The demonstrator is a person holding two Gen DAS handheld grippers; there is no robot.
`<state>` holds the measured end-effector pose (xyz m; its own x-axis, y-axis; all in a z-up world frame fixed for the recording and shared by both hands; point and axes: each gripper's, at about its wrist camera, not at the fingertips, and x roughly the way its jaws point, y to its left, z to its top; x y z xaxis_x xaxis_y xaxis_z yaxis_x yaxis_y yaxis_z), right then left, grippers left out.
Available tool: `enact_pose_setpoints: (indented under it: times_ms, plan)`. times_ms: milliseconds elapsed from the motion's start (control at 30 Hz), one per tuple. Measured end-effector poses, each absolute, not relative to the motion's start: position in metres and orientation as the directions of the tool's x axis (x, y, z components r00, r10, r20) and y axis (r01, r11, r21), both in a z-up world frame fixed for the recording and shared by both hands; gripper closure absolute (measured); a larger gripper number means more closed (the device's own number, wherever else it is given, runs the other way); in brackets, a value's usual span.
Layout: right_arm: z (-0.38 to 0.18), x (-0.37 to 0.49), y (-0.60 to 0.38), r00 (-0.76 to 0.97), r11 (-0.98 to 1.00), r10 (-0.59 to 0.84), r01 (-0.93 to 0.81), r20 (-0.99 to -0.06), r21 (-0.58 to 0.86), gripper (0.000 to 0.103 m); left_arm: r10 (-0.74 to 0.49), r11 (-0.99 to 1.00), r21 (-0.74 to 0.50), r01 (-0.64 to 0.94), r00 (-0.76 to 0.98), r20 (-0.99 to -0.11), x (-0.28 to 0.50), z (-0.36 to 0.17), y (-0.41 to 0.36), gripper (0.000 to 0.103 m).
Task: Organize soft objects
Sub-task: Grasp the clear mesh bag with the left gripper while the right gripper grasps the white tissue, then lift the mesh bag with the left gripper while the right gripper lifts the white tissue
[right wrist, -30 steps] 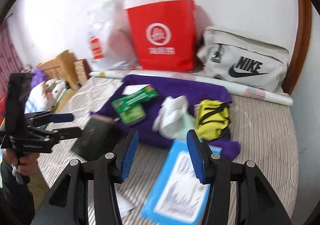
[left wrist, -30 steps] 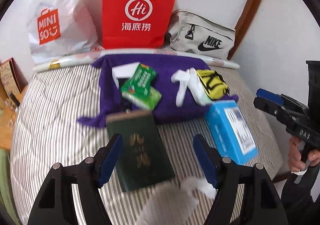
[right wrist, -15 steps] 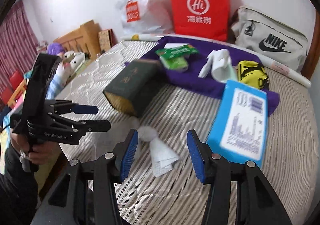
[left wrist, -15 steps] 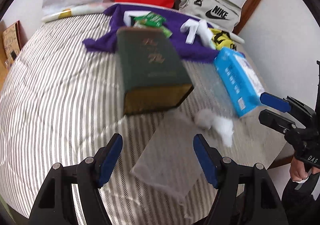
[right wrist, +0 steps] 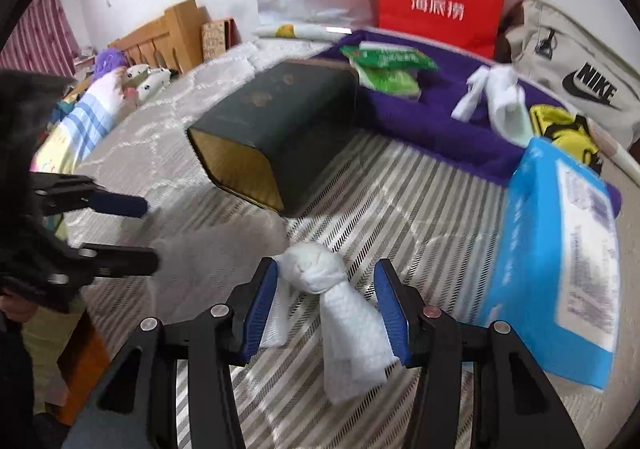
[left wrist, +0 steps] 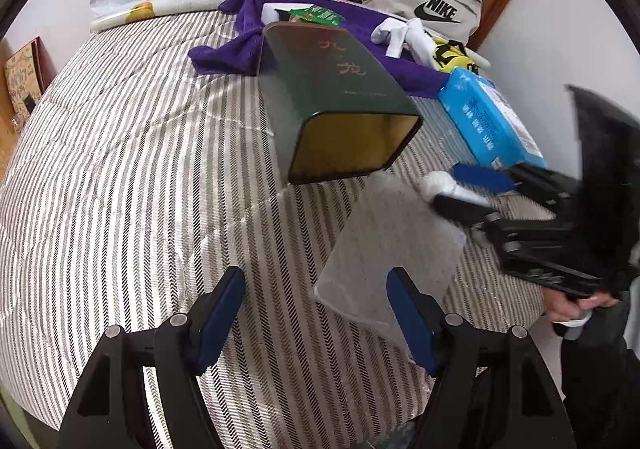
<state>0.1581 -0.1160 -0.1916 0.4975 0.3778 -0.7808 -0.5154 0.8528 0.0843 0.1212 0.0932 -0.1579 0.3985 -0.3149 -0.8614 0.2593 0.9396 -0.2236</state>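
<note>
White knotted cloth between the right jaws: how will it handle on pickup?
The white knotted cloth is probably floppy: its loose tails lie crumpled flat on the striped bedcover. Likely light and compressible, so the right gripper, now open around it, may need to close well in. The knot looks like the firmest spot.

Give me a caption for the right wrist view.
Open right gripper straddles knotted white cloth on striped bed.

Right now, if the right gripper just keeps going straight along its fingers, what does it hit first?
The knotted white cloth. It lies on the striped mattress between the open fingers of the right gripper, pads not yet pressing it. Beyond it lies the dark green tin, though depth is hard to judge here.
</note>
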Motion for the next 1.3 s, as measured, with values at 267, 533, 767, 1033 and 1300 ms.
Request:
enact_pose_setpoints:
  times_ms: [267,533,767,1033,1300]
  plan:
    - [-0.183,0.143,-0.135,0.514,0.85,0.422,-0.512,-0.746,0.128,0.084,-0.31,0.917,-0.16,0.365,0.402,-0.861,0.135,-0.155,0.065,0.031]
    - [-0.16,0.111,-0.172,0.558,0.861,0.429,-0.49,-0.71,0.136,0.084,-0.343,0.877,-0.152,0.455,0.373,-0.862,0.137,-0.169,0.033,0.019]
    - [-0.171,0.083,-0.205,0.557,0.878,0.42,-0.449,-0.716,0.165,0.084,-0.324,0.86,-0.089,0.503,0.401,-0.857,0.119,-0.173,0.02,0.005]
    - [-0.193,0.082,-0.236,0.567,0.928,0.34,-0.33,-0.751,0.171,0.084,-0.228,0.881,0.01,0.473,0.444,-0.866,0.114,-0.179,0.005,0.001]
    - [-0.21,0.085,-0.235,0.55,0.923,0.365,-0.318,-0.751,0.216,0.081,-0.205,0.919,0.02,0.393,0.521,-0.829,0.107,-0.179,0.009,0.006]
